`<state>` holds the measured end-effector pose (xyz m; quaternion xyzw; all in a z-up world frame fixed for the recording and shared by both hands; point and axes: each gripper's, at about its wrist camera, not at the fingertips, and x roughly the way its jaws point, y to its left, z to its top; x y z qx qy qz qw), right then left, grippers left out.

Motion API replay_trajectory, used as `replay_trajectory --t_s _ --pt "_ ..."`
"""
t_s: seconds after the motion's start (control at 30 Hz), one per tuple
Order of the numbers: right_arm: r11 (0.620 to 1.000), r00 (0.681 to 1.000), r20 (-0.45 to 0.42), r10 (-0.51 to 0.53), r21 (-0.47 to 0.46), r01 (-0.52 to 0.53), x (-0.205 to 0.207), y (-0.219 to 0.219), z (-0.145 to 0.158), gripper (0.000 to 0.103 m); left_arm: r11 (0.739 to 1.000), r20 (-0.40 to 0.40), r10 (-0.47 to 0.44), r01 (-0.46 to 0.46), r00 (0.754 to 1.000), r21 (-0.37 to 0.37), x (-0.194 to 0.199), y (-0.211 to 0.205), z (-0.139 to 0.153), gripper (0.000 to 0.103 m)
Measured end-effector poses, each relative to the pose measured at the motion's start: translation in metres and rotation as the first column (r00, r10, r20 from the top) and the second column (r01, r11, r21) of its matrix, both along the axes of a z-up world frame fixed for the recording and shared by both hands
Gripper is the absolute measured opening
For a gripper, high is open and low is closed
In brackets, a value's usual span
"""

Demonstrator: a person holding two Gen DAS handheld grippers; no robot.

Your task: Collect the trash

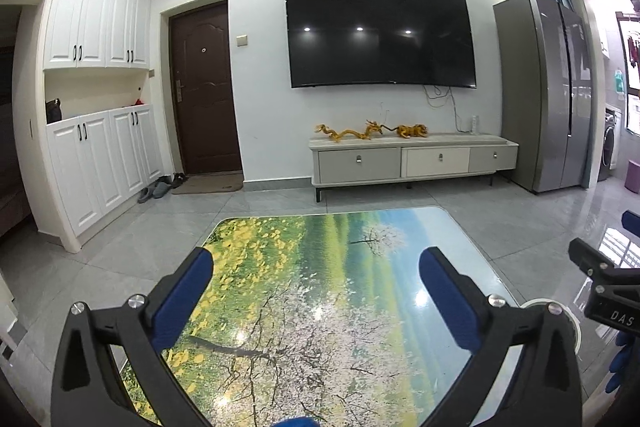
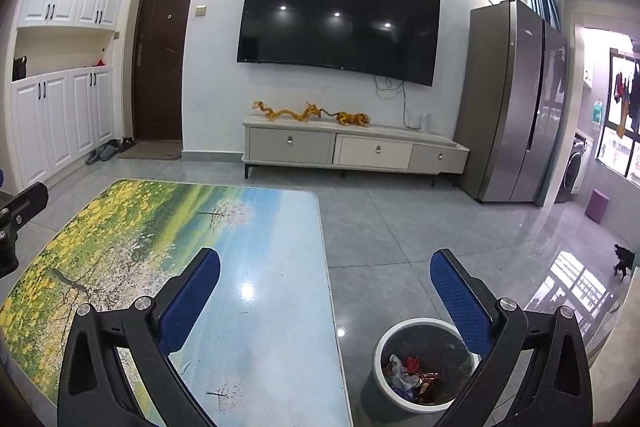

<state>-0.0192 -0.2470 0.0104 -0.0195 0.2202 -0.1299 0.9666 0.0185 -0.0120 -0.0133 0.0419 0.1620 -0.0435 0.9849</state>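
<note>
left gripper (image 1: 316, 291): black angular arms, blue ribbed pads, silver round screws
right gripper (image 2: 325, 301): same black frame, blue pads; white "DAS" lettering on its side
glove (image 1: 624, 355): blue, beside right gripper

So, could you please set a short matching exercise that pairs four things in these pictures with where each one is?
Things:
1. TV
2. bin
3. dragon figures
4. slippers

Places:
A. on the low cabinet
B. on the floor beside the table
C. mounted on the wall
D. on the floor near the door

Pairs: 1-C, 2-B, 3-A, 4-D
</note>
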Motion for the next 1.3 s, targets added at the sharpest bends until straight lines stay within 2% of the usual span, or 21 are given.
replay_trajectory --t_s 0.23,0.47,0.8,1.3 --pt "0.999 0.999 0.011 -0.035 -0.007 0.035 -0.003 -0.003 -0.002 0.103 0.999 0.027 0.050 -0.050 0.998 0.008 -0.004 0.004 0.002 0.103" --pt "0.995 0.995 0.002 -0.101 -0.011 0.101 0.000 -0.014 -0.011 0.103 0.995 0.017 0.095 -0.095 0.995 0.024 0.003 0.004 -0.003 0.103" --pt "0.992 0.992 -0.011 -0.125 0.014 0.125 0.000 -0.023 -0.019 0.103 0.995 -0.020 0.095 -0.095 0.995 0.035 0.010 -0.003 -0.011 0.103" --pt "0.989 0.991 -0.014 -0.134 0.052 0.135 -0.001 -0.034 -0.024 0.103 0.995 -0.027 0.088 -0.087 0.996 0.049 0.011 -0.013 -0.012 0.103"
